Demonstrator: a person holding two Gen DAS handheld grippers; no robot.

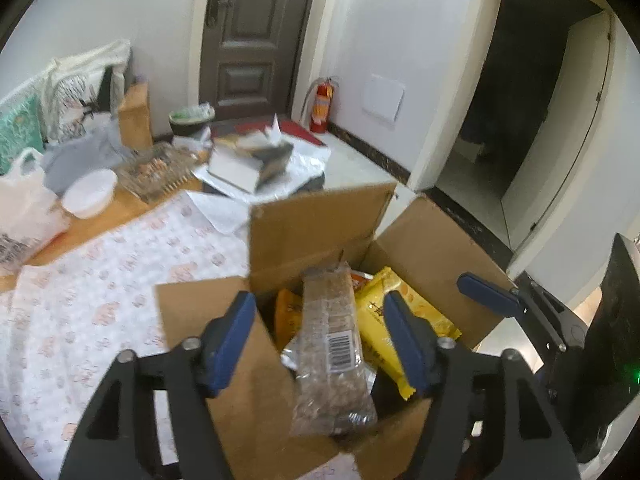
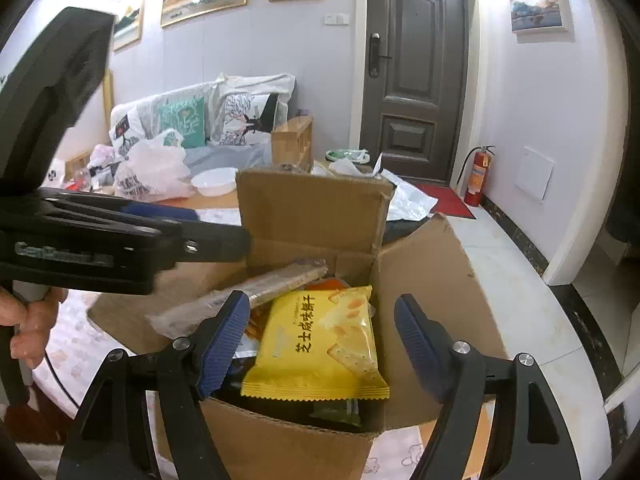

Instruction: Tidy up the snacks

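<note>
An open cardboard box (image 1: pixel 316 224) (image 2: pixel 432 280) stands on the table, holding several snack packs. A long clear pack of brown bars with a barcode (image 1: pixel 332 344) leans out over the box's near edge; it also shows in the right wrist view (image 2: pixel 248 292). A yellow cracker bag (image 1: pixel 384 316) (image 2: pixel 320 344) lies on top of the other packs. My left gripper (image 1: pixel 320 340) is open, its fingers on either side of the bar pack without touching it. My right gripper (image 2: pixel 320 344) is open just above the yellow bag. The left gripper's body (image 2: pixel 120 236) shows at the left of the right wrist view.
The table has a patterned white cloth (image 1: pixel 100 300). On it stand a white bowl (image 1: pixel 90 192), a white plastic bag (image 1: pixel 24 208), a wire rack (image 1: pixel 156 172) and papers (image 1: pixel 256 160). A sofa with cushions (image 2: pixel 192 124), a dark door (image 2: pixel 412 76) and a fire extinguisher (image 2: pixel 478 176) stand behind.
</note>
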